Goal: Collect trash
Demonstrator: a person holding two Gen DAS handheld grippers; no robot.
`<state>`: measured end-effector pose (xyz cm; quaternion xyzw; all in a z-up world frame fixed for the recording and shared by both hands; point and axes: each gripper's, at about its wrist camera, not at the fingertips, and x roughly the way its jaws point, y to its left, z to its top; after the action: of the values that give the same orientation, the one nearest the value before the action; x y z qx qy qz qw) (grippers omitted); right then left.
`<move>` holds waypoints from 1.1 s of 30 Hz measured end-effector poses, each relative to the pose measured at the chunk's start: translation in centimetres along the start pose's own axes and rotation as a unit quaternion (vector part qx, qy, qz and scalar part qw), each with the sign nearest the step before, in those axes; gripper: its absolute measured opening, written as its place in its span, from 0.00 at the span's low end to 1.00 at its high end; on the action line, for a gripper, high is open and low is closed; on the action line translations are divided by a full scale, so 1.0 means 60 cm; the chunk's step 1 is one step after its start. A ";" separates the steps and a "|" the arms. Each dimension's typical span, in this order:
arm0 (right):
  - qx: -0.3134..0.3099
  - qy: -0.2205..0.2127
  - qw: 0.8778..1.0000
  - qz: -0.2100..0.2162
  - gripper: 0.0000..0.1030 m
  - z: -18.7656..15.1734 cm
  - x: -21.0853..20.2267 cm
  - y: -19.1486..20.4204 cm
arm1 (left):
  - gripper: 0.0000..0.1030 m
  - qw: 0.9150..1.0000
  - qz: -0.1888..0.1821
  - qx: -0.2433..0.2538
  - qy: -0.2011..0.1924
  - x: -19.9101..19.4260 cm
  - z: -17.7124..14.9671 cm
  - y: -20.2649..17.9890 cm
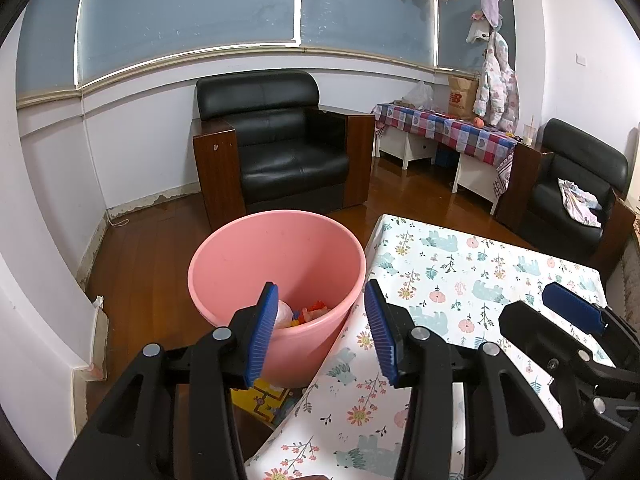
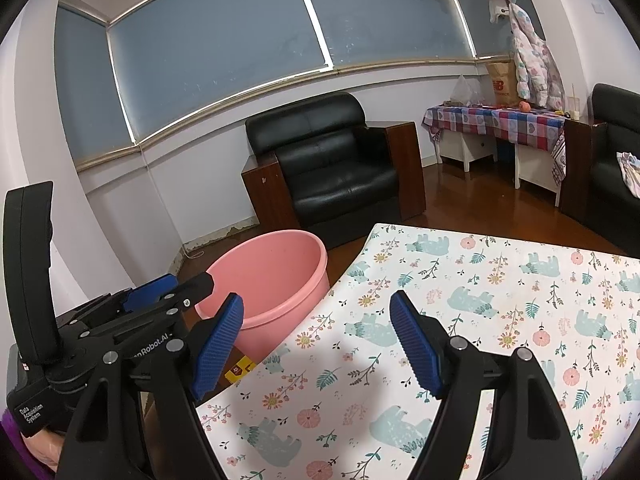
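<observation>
A pink plastic bucket stands on the floor against the left edge of the table; it also shows in the right wrist view. Trash lies at its bottom: a white crumpled piece and red and orange scraps. My left gripper is open and empty, held over the bucket's near rim and the table corner. My right gripper is open and empty above the table's left part. Each gripper shows in the other's view, the right one and the left one.
The table wears a white cloth printed with bears and flowers. A black leather armchair stands behind the bucket. A side table with a checked cloth and a second armchair stand at right. A yellow box lies under the table edge.
</observation>
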<state>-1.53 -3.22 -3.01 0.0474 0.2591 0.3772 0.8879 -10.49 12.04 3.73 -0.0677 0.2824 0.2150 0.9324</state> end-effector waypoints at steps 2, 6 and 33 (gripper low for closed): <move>0.000 0.000 1.000 0.000 0.72 0.001 -0.001 -0.001 | 0.44 1.000 0.000 0.001 0.000 -0.001 0.000 0.000; 0.000 0.000 1.000 0.000 0.72 0.001 -0.001 -0.001 | 0.44 1.000 0.000 0.000 0.000 -0.003 -0.002 0.000; 0.003 0.005 1.000 -0.005 0.72 0.001 -0.002 -0.013 | 0.44 1.000 -0.002 0.000 0.003 -0.004 -0.010 0.000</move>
<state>-1.09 -3.87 -3.12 0.0468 0.2647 0.3719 0.8885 -10.95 11.80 3.37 -0.0688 0.2846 0.2133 0.9321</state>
